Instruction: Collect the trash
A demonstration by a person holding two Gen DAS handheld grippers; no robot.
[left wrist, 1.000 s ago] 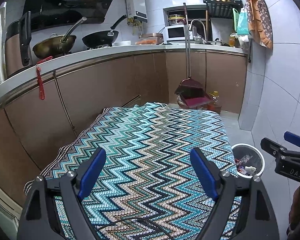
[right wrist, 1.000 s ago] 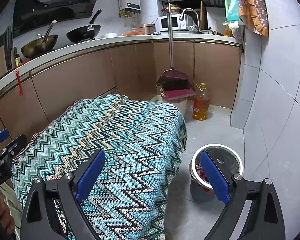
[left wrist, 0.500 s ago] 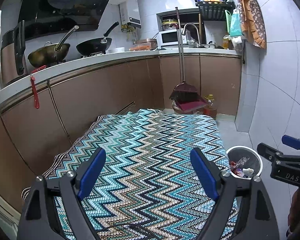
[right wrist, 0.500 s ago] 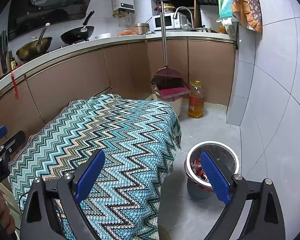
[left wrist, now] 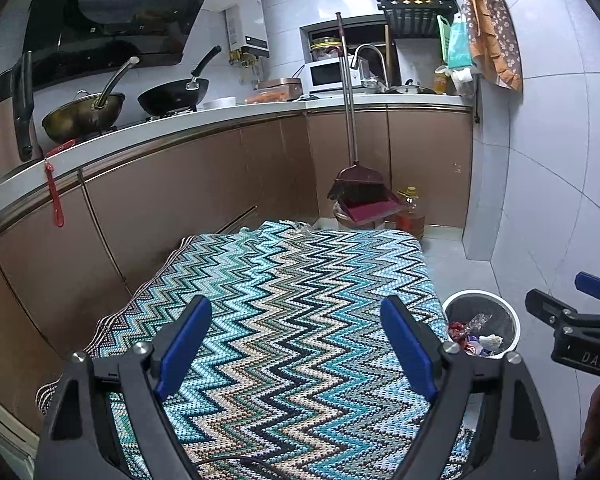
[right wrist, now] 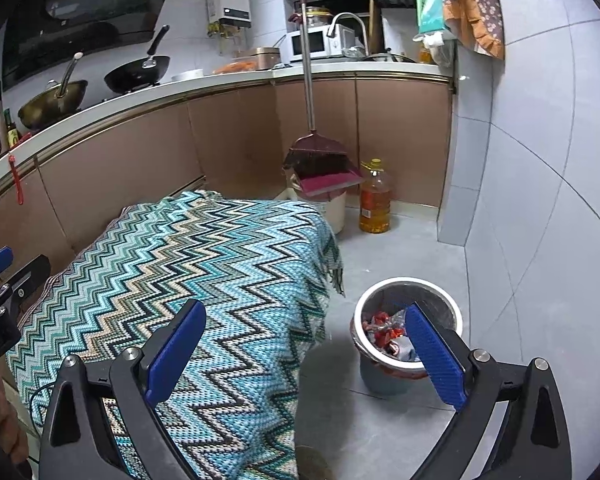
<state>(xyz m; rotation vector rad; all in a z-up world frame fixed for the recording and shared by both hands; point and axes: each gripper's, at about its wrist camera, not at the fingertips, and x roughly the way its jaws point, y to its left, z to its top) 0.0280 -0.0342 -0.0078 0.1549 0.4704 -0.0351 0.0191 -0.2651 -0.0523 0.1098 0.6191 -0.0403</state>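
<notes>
Over the zigzag-patterned blue and teal knitted cloth (left wrist: 284, 320) that covers the surface, the left tool (left wrist: 296, 344) hangs with its blue pads spread wide and nothing between them. Compared with a second ago this view has pulled back and risen a little: more of the cloth's far edge and the brown cabinet fronts (left wrist: 180, 192) show, and the cloth carries no trash that I can see. Judged from that, the collecting looks close to finished. At the right edge the round grey bin with a white rim (left wrist: 480, 326) stands on the floor beside the surface, holding red and clear crumpled wrappers (left wrist: 474, 334); the right tool (left wrist: 572, 300) pokes in from the edge, cut off by the frame. From the right wrist view, the right tool (right wrist: 304, 356) is also spread wide and empty, one pad over the cloth, the other crossing in front of the bin (right wrist: 408, 284). This view too has drawn back from the bin over the last second, so the bin sits smaller and its wrappers (right wrist: 382, 330) are partly hidden behind the pad. The cloth hides whatever lies under the surface, and a dark round shape at the bottom edge is too cut off to identify.
</notes>
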